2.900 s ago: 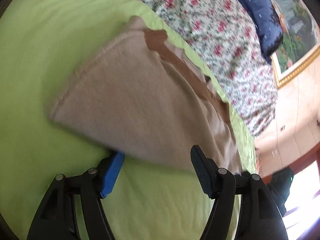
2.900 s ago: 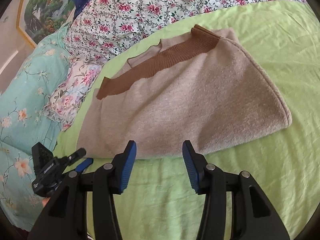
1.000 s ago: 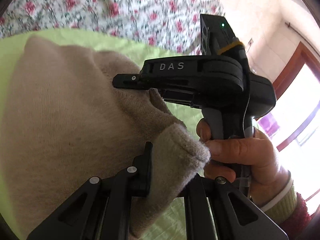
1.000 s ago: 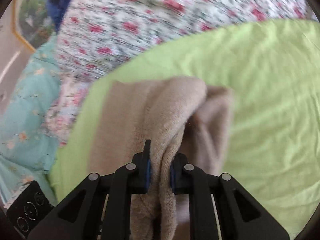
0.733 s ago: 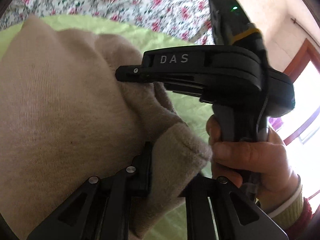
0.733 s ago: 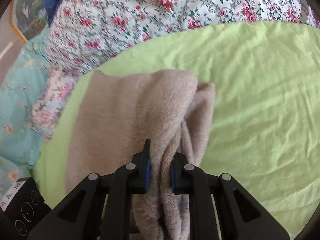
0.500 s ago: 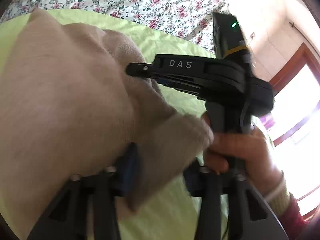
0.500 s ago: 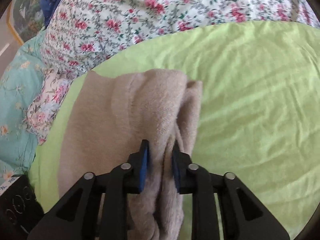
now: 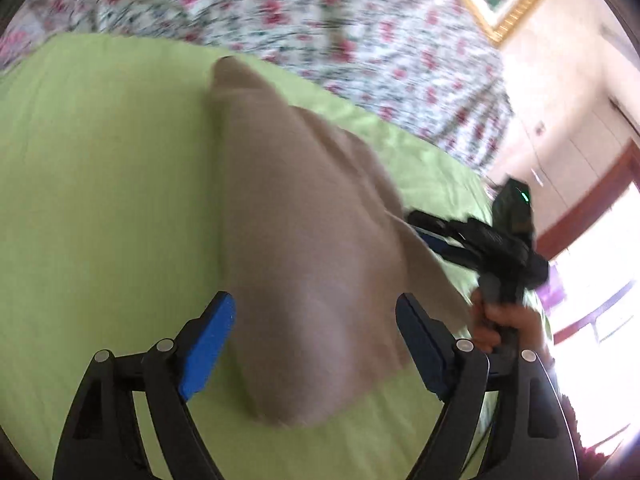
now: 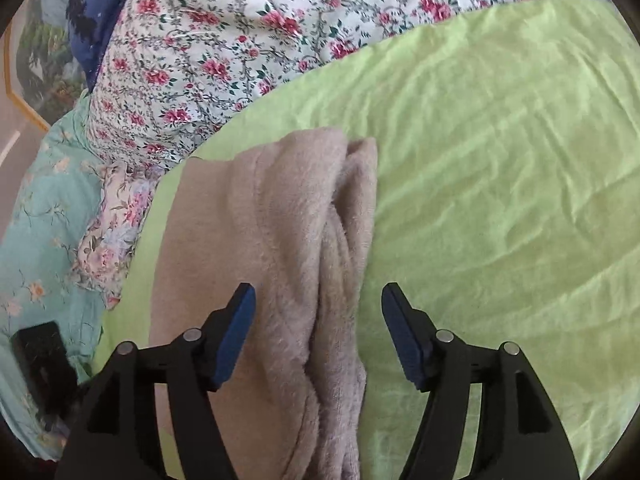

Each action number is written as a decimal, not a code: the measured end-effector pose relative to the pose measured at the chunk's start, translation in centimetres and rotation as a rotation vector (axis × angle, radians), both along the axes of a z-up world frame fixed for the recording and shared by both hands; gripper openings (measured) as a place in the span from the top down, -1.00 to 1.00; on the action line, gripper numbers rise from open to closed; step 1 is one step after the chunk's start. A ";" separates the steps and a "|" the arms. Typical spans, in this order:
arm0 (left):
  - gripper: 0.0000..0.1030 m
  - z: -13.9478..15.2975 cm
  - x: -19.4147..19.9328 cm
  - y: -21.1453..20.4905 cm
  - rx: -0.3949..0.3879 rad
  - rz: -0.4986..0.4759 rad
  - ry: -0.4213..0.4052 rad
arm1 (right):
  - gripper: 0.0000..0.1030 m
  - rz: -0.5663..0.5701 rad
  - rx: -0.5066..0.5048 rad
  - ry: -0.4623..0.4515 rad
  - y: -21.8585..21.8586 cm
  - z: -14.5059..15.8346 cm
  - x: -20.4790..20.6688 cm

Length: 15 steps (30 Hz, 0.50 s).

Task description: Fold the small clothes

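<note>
- Beige knit garment (image 10: 256,264) is lying folded on the green sheet (image 10: 500,168), its long axis running away from both cameras toward the floral bedding (image 10: 224,40).
- Left gripper (image 9: 316,344) is hovering wide open, its jaws straddling the garment's near end.
- Right gripper (image 10: 318,332) is likewise gaping, holding nothing, over the bunched right-hand folds.
</note>
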<state>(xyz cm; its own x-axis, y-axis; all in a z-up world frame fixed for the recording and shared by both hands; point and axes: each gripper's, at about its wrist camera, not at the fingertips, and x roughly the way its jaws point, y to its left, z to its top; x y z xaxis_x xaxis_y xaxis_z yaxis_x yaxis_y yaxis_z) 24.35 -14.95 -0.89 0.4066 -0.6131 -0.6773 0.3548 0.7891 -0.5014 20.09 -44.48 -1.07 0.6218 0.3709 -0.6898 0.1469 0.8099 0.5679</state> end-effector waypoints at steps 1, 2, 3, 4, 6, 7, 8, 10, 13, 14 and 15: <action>-0.61 -0.4 1.1 0.2 0.006 0.016 0.007 | -0.29 0.007 0.012 0.008 0.0 -0.3 0.5; -0.61 -1.0 2.4 0.2 0.010 0.020 0.016 | -0.29 0.017 0.027 0.018 0.0 -0.7 1.1; -0.62 -1.5 3.5 -0.1 0.011 0.016 0.030 | -0.29 0.024 0.035 0.026 -0.1 -1.0 1.5; -0.62 -2.4 5.1 -0.6 0.008 0.012 0.056 | -0.29 0.033 0.043 0.042 0.0 -1.5 2.1; -0.66 -4.1 7.5 -0.9 -0.031 -0.016 0.119 | -0.29 0.055 0.067 0.060 0.2 -2.2 3.2; -0.73 -4.9 8.5 -1.0 -0.055 -0.024 0.150 | -0.29 0.065 0.082 0.062 0.4 -2.5 3.5; -0.72 -5.6 9.6 -1.2 -0.096 -0.045 0.175 | -0.29 0.070 0.093 0.061 0.5 -2.7 3.8; -0.58 -6.0 10.4 -1.5 -0.112 -0.066 0.174 | -0.15 0.079 0.096 0.062 1.2 -2.9 4.2; -0.06 -5.4 10.3 -2.0 -0.102 -0.093 0.141 | 0.27 0.066 0.075 0.054 2.2 -2.5 4.0; 0.02 -5.0 9.9 -2.0 -0.093 -0.095 0.123 | 0.30 0.057 0.068 0.047 2.5 -2.2 3.8; 0.06 -4.6 9.4 -1.8 -0.087 -0.094 0.110 | 0.35 0.045 0.076 0.032 2.8 -1.7 3.5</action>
<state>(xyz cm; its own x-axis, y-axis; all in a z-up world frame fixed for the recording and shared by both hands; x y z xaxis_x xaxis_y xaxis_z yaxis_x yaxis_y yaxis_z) 33.71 -16.70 -5.44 0.2715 -0.7034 -0.6569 0.3641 0.7069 -0.6064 23.59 -41.68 -2.78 0.5811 0.4500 -0.6781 0.1304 0.7709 0.6234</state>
